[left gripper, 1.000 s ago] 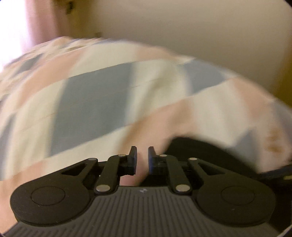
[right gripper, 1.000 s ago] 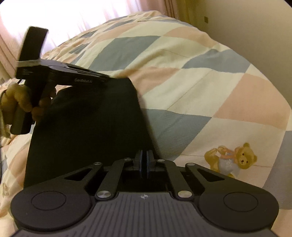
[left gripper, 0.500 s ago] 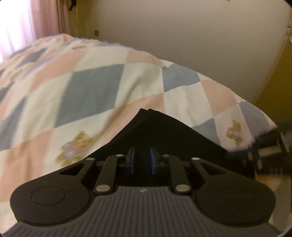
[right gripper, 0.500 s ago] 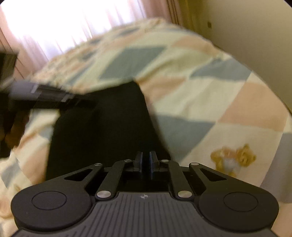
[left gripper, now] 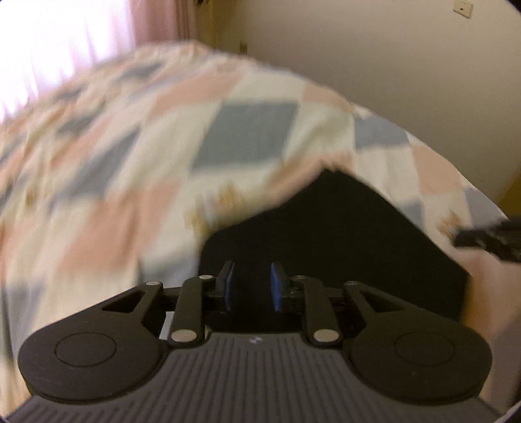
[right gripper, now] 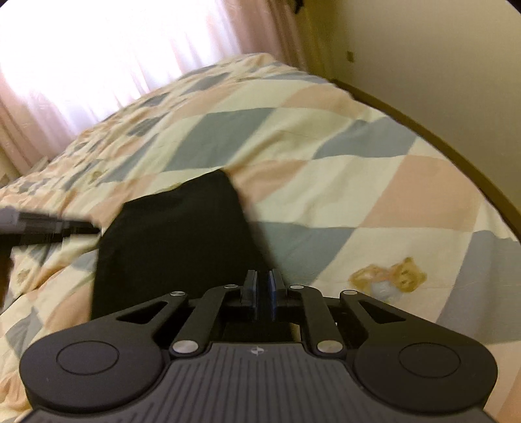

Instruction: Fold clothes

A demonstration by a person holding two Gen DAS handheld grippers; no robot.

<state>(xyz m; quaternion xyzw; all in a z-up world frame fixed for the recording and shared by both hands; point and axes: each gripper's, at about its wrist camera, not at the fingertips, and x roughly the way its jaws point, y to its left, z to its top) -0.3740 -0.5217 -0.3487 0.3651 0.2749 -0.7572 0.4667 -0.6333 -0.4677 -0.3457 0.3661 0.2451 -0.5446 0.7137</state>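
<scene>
Two grippers work over a bed, and no readable writing shows on either; the only mark is a small round emblem on each ribbed grey body, too small to make out. From the left wrist view, going left to right: a bright window with a pink curtain (left gripper: 156,29) sits at the far left, the quilt (left gripper: 136,169) with its blue, pink and cream diamonds spreads blurred across the middle, and the black garment (left gripper: 342,234) lies on it in front of the left gripper (left gripper: 250,286), a folded dark piece with one corner pointing away. That gripper points forward along the bed with its fingers spread, a clear gap between the blue-lined pads and nothing held in it, the dark cloth lying below and beyond them. At the far right edge the tip of the right gripper shows as a blurred dark bar just beside the cloth. From the right wrist view, the curtain (right gripper: 107,75) glows at the upper left, the left gripper (right gripper: 49,226) reaches in from the left edge as a blurred dark bar with its tip near the garment's left corner, and the garment (right gripper: 176,240) lies flat on the quilt (right gripper: 374,182), left of centre. The right gripper (right gripper: 263,286) points forward over the garment's near right edge, its pads drawn almost together with only a thin slit between them; whether cloth is caught there I cannot tell. A teddy bear print (right gripper: 389,276) sits on the quilt to the right, and a cream wall (right gripper: 439,58) rises beyond the bed's edge
</scene>
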